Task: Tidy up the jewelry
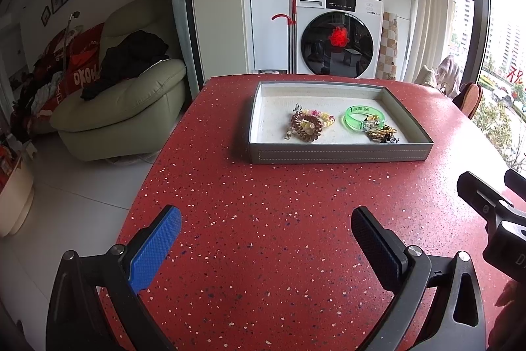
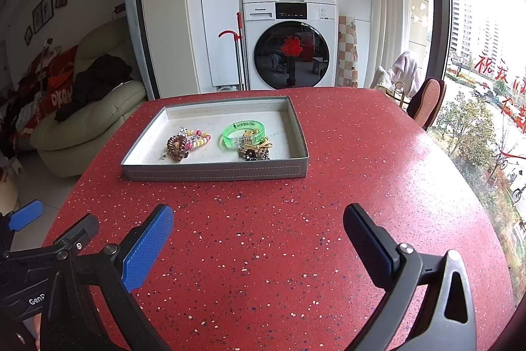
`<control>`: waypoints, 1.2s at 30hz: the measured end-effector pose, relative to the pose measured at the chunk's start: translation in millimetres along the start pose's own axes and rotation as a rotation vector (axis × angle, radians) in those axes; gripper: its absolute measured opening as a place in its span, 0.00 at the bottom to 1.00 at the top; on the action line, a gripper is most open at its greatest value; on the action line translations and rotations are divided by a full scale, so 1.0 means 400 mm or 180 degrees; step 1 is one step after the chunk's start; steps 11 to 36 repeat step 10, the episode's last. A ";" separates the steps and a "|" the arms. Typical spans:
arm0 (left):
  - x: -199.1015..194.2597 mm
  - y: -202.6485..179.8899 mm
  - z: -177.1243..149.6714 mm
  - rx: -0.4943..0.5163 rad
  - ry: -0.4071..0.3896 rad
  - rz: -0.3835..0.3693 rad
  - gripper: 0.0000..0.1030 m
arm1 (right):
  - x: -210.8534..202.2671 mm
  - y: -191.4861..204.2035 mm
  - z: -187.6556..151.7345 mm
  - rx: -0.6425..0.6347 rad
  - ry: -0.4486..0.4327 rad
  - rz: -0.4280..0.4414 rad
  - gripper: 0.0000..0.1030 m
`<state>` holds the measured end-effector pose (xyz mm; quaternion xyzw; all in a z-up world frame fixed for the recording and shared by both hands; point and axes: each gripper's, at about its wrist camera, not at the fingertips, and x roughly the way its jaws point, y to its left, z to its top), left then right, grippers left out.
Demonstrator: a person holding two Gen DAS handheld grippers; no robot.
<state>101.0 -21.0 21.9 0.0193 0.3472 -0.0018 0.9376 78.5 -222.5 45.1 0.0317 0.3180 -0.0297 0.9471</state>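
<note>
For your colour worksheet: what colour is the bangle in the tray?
Translucent green bangle, clearest in the right wrist view.

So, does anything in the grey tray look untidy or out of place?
Nothing is spilled or damaged. Inside the shallow grey tray the brown spiral hair tie overlaps the pastel bead bracelet, and the clear green bangle rests against tangled yellow cords.

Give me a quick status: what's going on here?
Left gripper and right gripper open, empty. Jewelry, including green translucent plastic bangle, sits in shallow grey tray. Nothing between grippers and tray.
</note>
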 end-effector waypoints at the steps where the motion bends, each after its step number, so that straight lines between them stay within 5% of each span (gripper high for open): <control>1: 0.000 0.001 -0.001 -0.0006 0.0001 0.0004 1.00 | -0.001 -0.001 0.000 0.0000 0.0002 -0.0001 1.00; 36: 0.000 -0.002 -0.004 0.0038 0.0011 -0.0054 1.00 | 0.008 -0.005 -0.011 0.0014 0.0044 -0.0001 1.00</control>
